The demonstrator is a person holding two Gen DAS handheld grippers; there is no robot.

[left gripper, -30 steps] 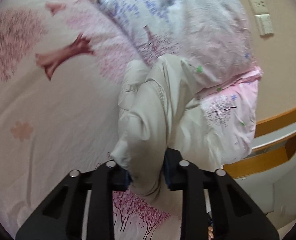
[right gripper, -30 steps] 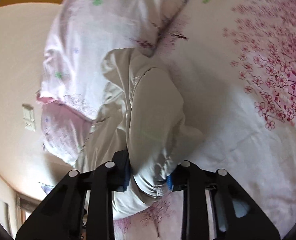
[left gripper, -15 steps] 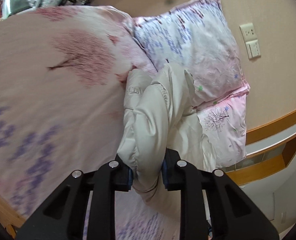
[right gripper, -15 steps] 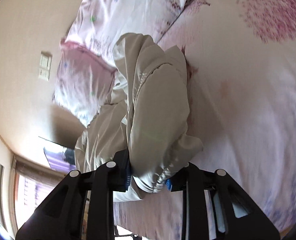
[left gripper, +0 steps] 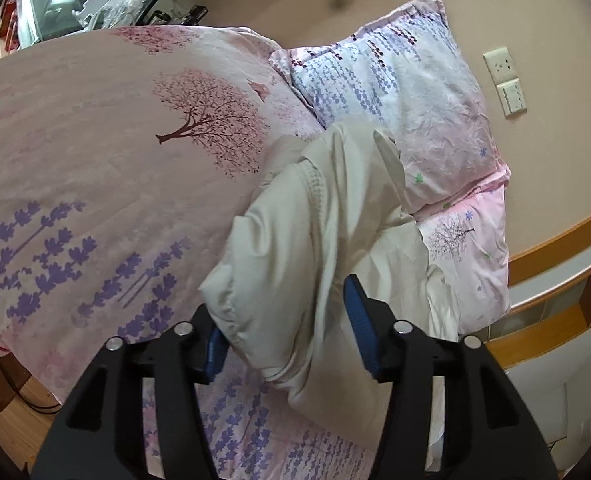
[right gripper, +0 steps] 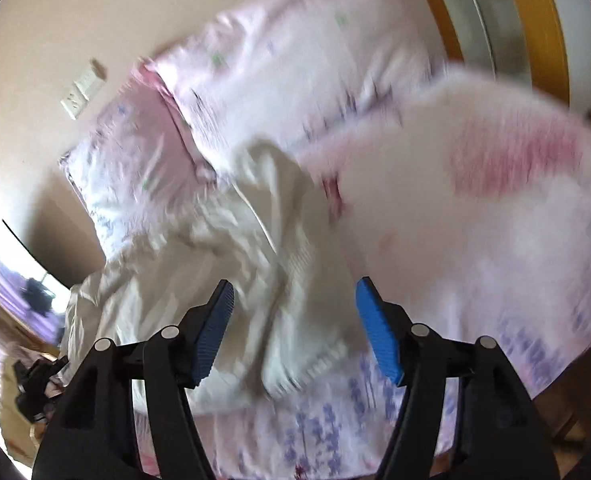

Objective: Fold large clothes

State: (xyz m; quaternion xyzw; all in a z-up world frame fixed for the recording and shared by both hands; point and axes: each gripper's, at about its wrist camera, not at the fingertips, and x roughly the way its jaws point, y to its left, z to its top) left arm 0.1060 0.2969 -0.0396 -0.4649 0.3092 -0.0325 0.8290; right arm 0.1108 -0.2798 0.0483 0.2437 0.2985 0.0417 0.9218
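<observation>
My left gripper (left gripper: 285,326) is opening, its blue pads (left gripper: 361,322) spread, with a puffy fold of the cream padded jacket (left gripper: 319,240) lying loosely between them; I cannot tell whether either pad touches the fabric. The jacket lies in a bunched heap on the bed's floral duvet (left gripper: 115,184), its far end against the pillows (left gripper: 407,92) by the wall. My right gripper (right gripper: 295,324) is opening too, pads wide apart, the jacket (right gripper: 223,264) under and beyond them, untouched as far as the blurred view shows. A wall socket and switch (left gripper: 505,80) show beside the pillows. No brand, label or lettering can be read anywhere.
</observation>
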